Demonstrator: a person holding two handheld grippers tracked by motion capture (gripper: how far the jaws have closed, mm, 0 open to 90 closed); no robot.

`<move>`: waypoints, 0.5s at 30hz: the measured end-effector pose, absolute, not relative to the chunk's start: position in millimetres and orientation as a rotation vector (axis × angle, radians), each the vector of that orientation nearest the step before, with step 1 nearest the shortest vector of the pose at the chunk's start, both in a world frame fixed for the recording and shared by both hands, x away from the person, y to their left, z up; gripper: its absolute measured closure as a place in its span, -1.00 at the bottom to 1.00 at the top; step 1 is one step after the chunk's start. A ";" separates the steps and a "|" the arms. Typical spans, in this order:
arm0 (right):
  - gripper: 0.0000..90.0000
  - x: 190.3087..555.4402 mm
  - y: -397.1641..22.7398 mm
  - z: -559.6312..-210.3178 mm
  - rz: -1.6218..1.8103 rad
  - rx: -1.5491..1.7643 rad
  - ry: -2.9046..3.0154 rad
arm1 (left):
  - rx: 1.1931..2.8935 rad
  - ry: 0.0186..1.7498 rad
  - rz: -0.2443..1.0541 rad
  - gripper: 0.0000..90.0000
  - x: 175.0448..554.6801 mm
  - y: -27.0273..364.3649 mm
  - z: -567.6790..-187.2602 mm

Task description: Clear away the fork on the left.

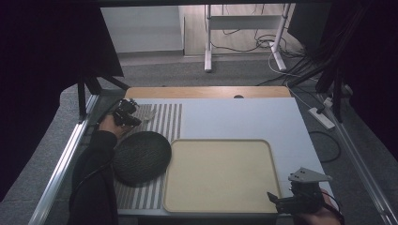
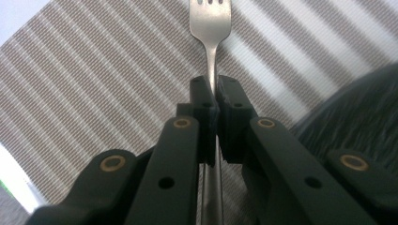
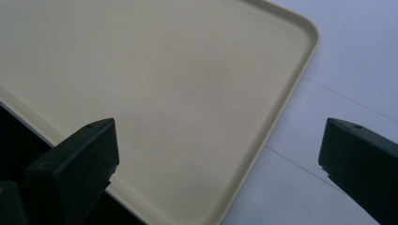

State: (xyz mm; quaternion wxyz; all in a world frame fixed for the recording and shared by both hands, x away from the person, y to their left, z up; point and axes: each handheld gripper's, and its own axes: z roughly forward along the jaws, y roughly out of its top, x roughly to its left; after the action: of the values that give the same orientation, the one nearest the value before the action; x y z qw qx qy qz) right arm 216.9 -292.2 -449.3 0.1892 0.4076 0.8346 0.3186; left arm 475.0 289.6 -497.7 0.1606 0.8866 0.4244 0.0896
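Tongs of the left hand (image 2: 215,101) are closed narrow on the handle of a steel fork (image 2: 210,21), gripped at its thin neck, at about ten o'clock on the desk (image 1: 234,117), over the striped placemat (image 1: 171,117). I judge the fork light, stiff and slippery, so a grip on the flat handle is safer. The dark round woven mat (image 1: 141,157) lies just beside. The right tongs (image 3: 220,154) stand wide and hold nothing, at five o'clock over the beige tray (image 3: 291,93).

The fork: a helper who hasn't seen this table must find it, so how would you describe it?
On the table's left side lies a striped mat. At its far end the left gripper clamps the fork by its handle. It is the one shiny metal thing, beyond the dark round mat.
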 end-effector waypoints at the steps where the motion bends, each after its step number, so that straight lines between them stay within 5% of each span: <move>1: -1.00 216.9 -292.2 -449.3 0.896 1.146 2.346 | 2.532 1.214 0.253 0.91 473.4 291.5 -496.9; 15: -1.00 217.4 -291.5 -449.4 0.888 1.146 2.347 | 2.450 1.215 0.107 0.90 449.1 282.1 -489.5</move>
State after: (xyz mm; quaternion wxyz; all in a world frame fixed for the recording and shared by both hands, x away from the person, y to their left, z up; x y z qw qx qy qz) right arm 217.4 -291.5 -449.4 0.1902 0.4078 0.8352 0.3160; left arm 449.1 282.1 -489.5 0.2011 0.8770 0.4347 0.0383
